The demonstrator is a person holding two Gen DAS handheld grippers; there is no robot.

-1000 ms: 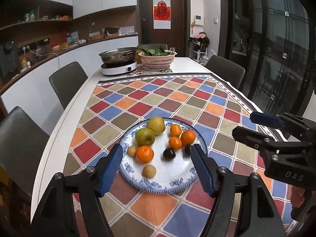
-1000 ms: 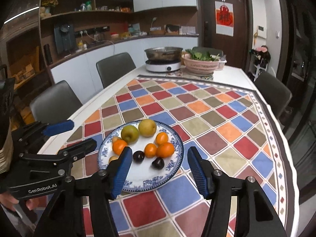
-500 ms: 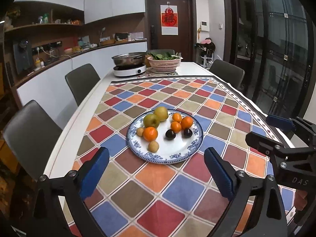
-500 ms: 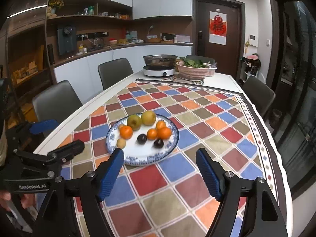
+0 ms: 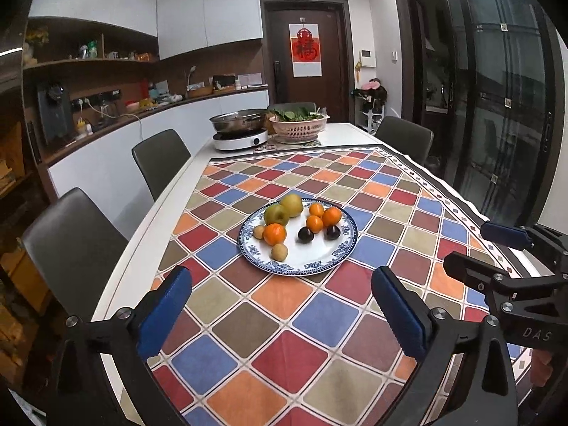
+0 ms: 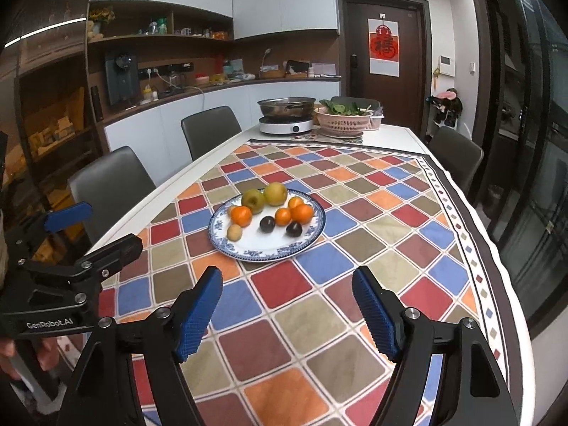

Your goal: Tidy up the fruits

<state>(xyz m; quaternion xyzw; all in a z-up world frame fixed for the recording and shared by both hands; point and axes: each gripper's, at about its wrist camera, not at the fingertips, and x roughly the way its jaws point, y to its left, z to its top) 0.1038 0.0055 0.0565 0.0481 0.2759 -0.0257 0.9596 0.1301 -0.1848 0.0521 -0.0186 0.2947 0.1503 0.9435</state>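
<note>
- Blue-rimmed plate [image 5: 337,259] sits mid-bench on checked cloth [image 5: 319,319], w/ all fruit on it.
- Fruit: green apple [image 5: 276,214] touching yellow pear [image 5: 292,205] at far rim; four oranges, e.g. [image 5: 274,233]; two dark plums, e.g. [image 5: 305,235]; two small tan fruits, e.g. [image 5: 279,251], type unclear.
- Second tan fruit partly hidden behind near-left orange in right wrist view.
- Left gripper [image 5: 280,305]: jaws have just been opening, now wide apart, nothing betw. them; plate well ahead of tips.
- Right gripper [image 6: 287,307]: jaws parted, less wide, empty; no contact w/ plate.
- Far end of bench: pan on hotplate [image 5: 240,138], pink basket of greens [image 5: 299,128]; contents hard to make out.
- Gripper bodies cut off at frame bottom.
</note>
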